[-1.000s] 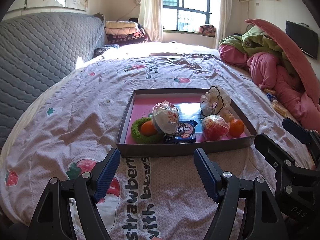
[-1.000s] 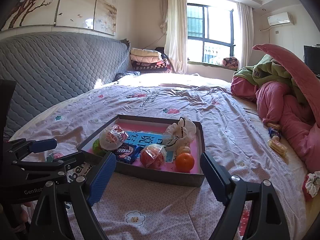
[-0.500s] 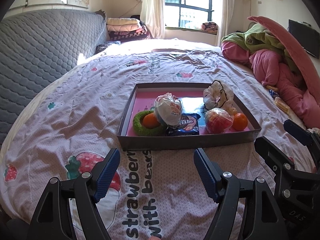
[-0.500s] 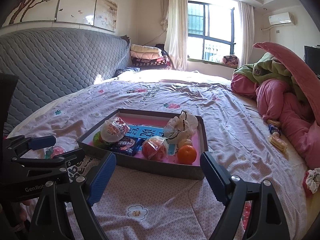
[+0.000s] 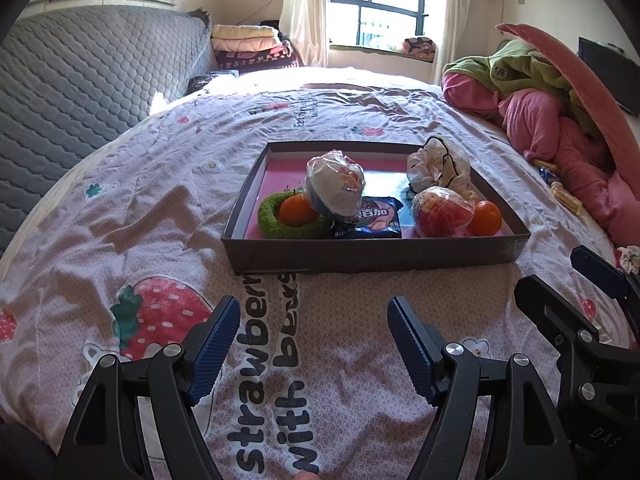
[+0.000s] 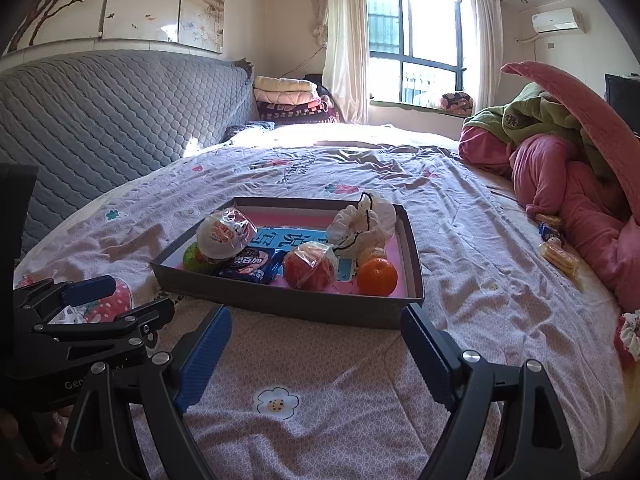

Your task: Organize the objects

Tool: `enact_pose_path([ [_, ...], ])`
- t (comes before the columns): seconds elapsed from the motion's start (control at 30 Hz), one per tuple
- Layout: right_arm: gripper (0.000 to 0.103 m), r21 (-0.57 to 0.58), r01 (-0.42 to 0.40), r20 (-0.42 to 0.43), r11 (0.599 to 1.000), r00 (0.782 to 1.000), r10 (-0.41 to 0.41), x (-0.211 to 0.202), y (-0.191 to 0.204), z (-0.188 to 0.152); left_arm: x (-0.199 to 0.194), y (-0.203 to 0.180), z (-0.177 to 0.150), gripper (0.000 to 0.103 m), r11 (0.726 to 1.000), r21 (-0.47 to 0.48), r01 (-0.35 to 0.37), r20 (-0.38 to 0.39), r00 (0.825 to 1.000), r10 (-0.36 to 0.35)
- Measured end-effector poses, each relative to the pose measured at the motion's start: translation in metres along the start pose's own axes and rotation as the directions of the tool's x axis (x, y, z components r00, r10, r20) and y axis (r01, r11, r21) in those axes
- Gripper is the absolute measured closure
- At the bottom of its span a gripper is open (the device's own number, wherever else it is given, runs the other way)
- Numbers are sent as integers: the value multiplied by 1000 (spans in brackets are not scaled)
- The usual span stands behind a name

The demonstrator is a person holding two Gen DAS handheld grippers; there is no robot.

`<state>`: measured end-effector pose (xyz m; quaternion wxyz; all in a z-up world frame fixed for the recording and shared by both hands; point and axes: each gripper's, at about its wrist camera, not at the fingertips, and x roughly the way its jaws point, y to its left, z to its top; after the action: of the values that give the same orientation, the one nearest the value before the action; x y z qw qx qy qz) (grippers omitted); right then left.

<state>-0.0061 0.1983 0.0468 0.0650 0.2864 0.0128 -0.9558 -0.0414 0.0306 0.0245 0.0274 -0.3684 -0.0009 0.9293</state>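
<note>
With my left gripper (image 5: pixel 314 328) and right gripper (image 6: pixel 316 338) both spread wide and empty, the tray (image 5: pixel 376 256) sits just ahead of the jaws, so I judge it best to pick one top item, perhaps the wrapped bowl (image 5: pixel 335 188), and approach from above.

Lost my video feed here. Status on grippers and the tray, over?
Left gripper and right gripper open, empty, short of the tray. Tray on the bed, holding snacks and oranges. Nothing in the way.
</note>
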Motion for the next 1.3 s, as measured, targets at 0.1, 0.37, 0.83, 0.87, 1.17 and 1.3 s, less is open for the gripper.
enact_pose_path([
  [0.1,17,-2,3,-12,1000,1000,-3,1,2,-5,3,-2,-7,26,1000,5,-3,-5,1000,3],
  [0.37,17,-9,14,-87,1000,996,-15,13,5,-27,4,-5,-22,26,1000,12,-26,3,1000,26],
  [0.83,17,27,66,-144,997,988,-62,22,-6,-47,21,-4,-38,26,998,19,-56,-29,998,57],
  [0.87,17,26,69,-146,997,987,-64,22,-5,-48,23,-3,-39,26,998,15,-57,-33,998,57],
  [1.17,17,25,55,-142,998,989,-51,19,-2,-50,27,2,-38,26,999,0,-54,-36,998,54],
  [1.3,17,15,49,-152,999,987,-46,20,1,-51,29,4,-38,26,999,-2,-49,-43,998,49],
])
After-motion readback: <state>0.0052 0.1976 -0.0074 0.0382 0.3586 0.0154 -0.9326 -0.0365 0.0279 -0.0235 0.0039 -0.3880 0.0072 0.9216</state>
